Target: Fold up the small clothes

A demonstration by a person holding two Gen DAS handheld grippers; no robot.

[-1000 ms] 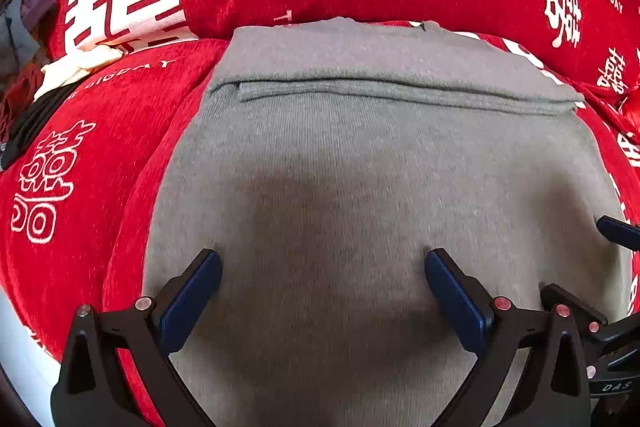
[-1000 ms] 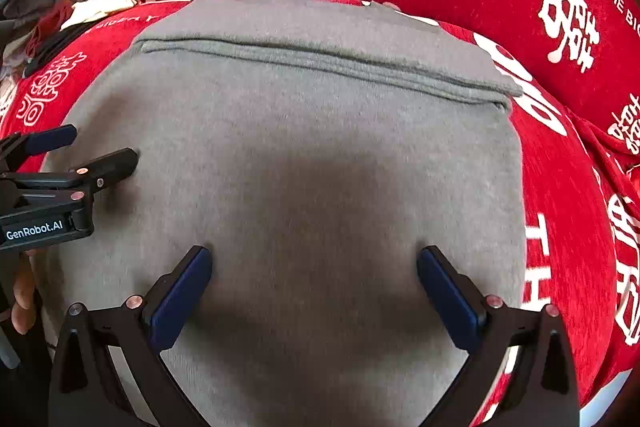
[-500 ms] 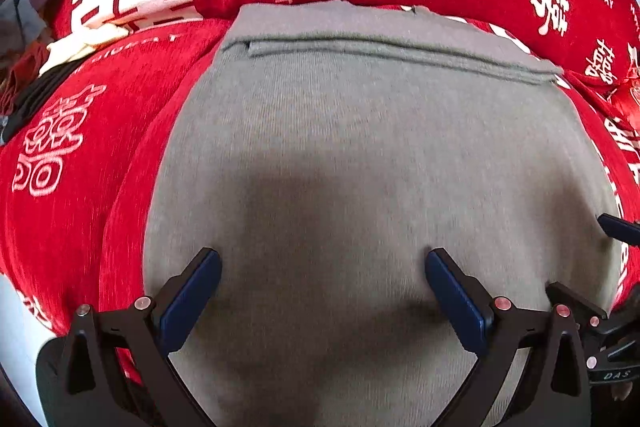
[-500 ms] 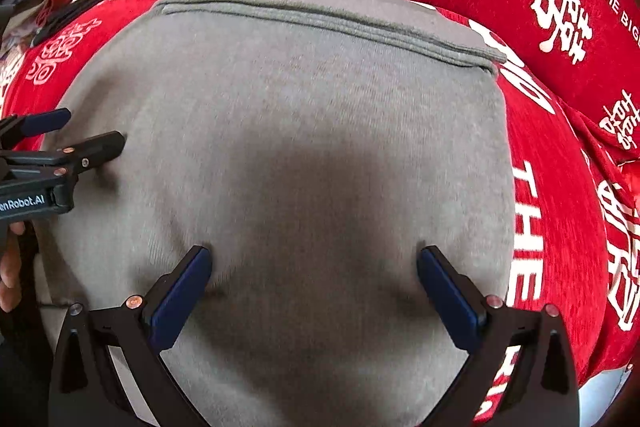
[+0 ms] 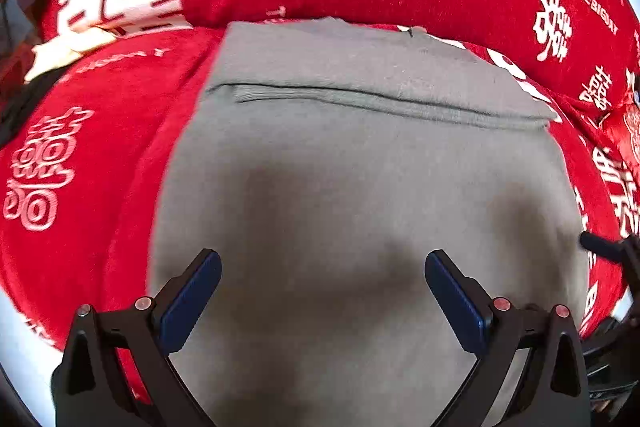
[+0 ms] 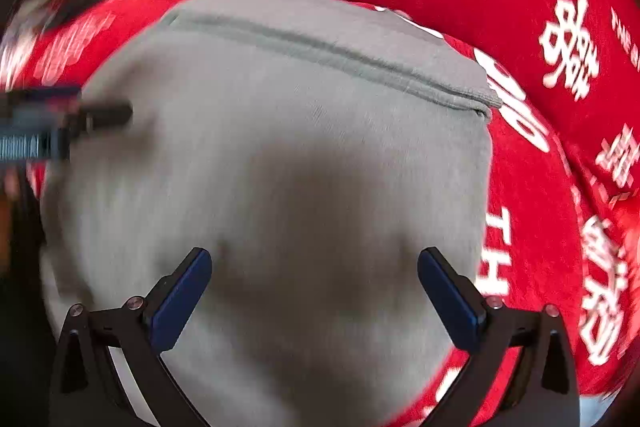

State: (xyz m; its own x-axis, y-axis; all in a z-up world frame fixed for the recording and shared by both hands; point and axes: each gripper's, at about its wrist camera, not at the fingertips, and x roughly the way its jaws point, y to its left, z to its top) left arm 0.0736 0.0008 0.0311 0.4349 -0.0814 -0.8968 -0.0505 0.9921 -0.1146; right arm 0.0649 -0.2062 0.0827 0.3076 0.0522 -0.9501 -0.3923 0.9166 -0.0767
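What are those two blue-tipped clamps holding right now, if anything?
Nothing. Both the left gripper and the right gripper are wide open above the grey garment, with no cloth pinched between their fingers.

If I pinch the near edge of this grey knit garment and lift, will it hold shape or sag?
The grey knit garment will probably sag: it drapes over the red cover and already lies in a soft fold at the far end. Likely light. The plush cover may drag on it, so lifting seems safer than sliding.
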